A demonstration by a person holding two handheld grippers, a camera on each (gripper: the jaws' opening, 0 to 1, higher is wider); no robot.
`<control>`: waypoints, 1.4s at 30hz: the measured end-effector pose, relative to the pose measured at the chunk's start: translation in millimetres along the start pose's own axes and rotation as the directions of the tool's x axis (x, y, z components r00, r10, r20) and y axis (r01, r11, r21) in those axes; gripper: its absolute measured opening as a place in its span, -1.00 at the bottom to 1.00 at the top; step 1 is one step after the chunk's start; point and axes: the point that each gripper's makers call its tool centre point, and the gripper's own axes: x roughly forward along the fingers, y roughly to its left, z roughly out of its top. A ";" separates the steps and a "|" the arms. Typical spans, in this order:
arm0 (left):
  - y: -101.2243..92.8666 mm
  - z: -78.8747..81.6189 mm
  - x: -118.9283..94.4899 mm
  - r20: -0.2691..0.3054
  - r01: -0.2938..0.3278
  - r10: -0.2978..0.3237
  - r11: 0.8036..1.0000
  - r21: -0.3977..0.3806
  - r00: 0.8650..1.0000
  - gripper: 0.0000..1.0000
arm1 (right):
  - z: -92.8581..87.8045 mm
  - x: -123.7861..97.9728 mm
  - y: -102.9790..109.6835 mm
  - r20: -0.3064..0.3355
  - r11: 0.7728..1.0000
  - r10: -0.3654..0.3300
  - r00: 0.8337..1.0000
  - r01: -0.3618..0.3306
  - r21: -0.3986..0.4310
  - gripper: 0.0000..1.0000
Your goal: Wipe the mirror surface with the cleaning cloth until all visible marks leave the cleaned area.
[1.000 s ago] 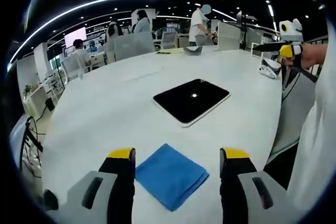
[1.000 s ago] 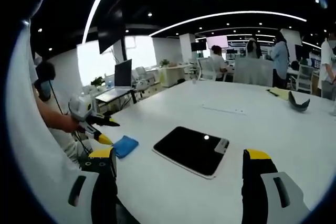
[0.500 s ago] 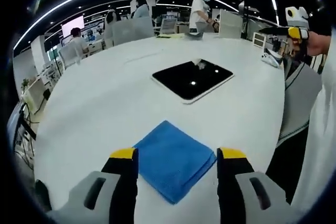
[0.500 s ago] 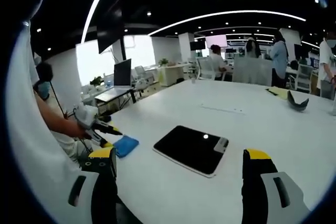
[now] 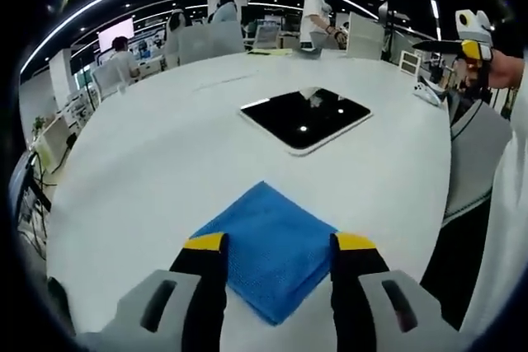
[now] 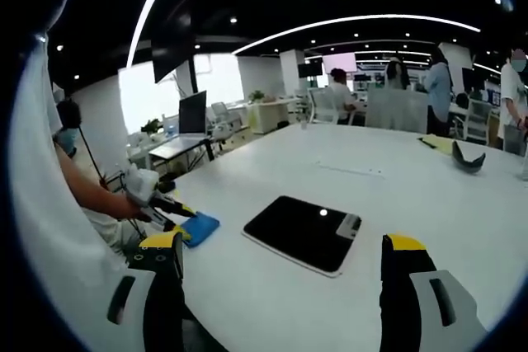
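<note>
In the left gripper view, the left gripper point(image 5: 279, 245) stands with its two yellow-tipped jaws wide apart, low over the white table point(image 5: 148, 162). The blue cleaning cloth point(image 5: 268, 246) lies flat on the table between the jaws — its near part sits in the gap and its far corner reaches out beyond the tips. Whether the tips touch the cloth or the table I cannot tell; they do not pinch it. Farther along the table, well apart from the cloth, lies the mirror point(image 5: 305, 117), a dark rectangle with rounded corners and a pale rim, reflecting ceiling lights. At the right edge of this view a hand point(image 5: 495, 72) holds the other gripper up above the table edge.

In the right gripper view, the left gripper point(image 6: 169, 208) shows at the far left, held down at the cleaning cloth point(image 6: 196, 227) near the table's point(image 6: 412, 204) edge. The mirror point(image 6: 301, 232) lies near the middle, to the right of the cloth and apart from it. The right gripper point(image 6: 280, 253) is held clear of the table — its jaws wide, nothing between them, and the mirror seen beyond the gap.
</note>
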 end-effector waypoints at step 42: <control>27.9 -7.2 6.8 -0.047 -0.068 0.066 0.996 -0.052 0.997 -0.75 | -7.8 3.6 3.2 -0.040 1.000 0.005 0.999 -0.005 0.006 1.00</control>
